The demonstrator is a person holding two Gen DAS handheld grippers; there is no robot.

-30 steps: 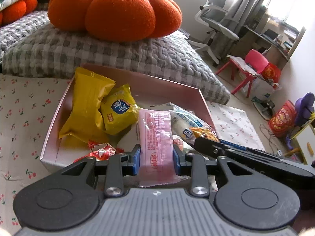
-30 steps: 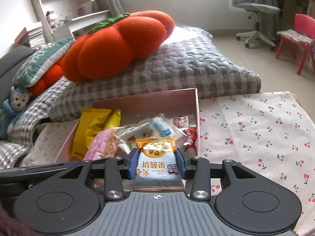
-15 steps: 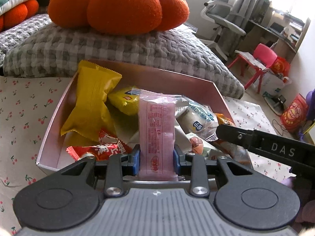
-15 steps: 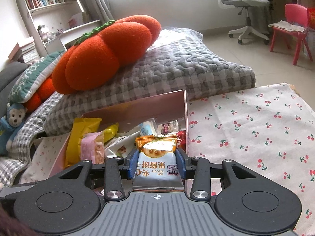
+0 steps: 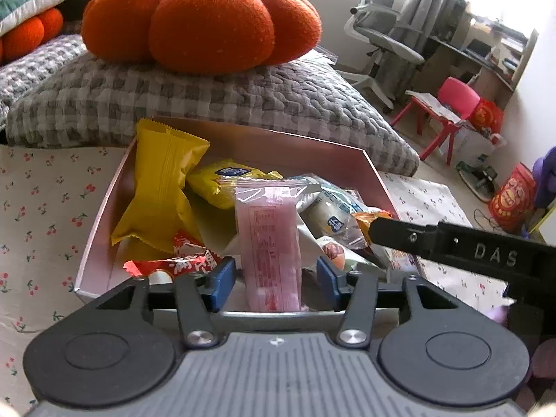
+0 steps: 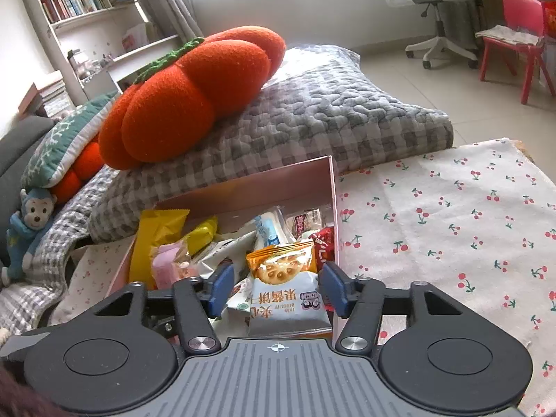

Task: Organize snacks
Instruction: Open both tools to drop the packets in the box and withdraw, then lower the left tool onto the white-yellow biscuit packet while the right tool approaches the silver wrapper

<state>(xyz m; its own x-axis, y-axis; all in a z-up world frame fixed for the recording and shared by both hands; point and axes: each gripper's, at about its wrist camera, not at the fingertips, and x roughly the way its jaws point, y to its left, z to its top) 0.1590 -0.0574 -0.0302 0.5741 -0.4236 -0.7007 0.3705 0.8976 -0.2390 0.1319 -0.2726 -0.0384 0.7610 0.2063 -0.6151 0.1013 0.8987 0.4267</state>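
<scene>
Both pairs of blue pads, clamped on their packets a second ago, now stand clear of them, and we see the jaws opening on each side. Our left gripper [image 5: 274,279] has the pink translucent snack packet [image 5: 269,243] upright between its fingers, a gap on either side, its foot inside the near wall of the shallow pink cardboard box [image 5: 104,215]. Our right gripper [image 6: 276,286] frames the orange-and-white jam biscuit packet [image 6: 286,292], which leans in the box's near right corner, pads just off it. Inside the box, in the left wrist view, a tall yellow foil packet [image 5: 160,187] stands at ten o'clock of the pink one, a smaller yellow packet [image 5: 226,180] at twelve, a red wrapper [image 5: 180,260] at nine. The box sits on a cherry-print cloth [image 6: 451,229]; beyond it at twelve o'clock lies a grey checked cushion [image 5: 208,104] bearing an orange pumpkin-shaped plush [image 5: 201,21].
</scene>
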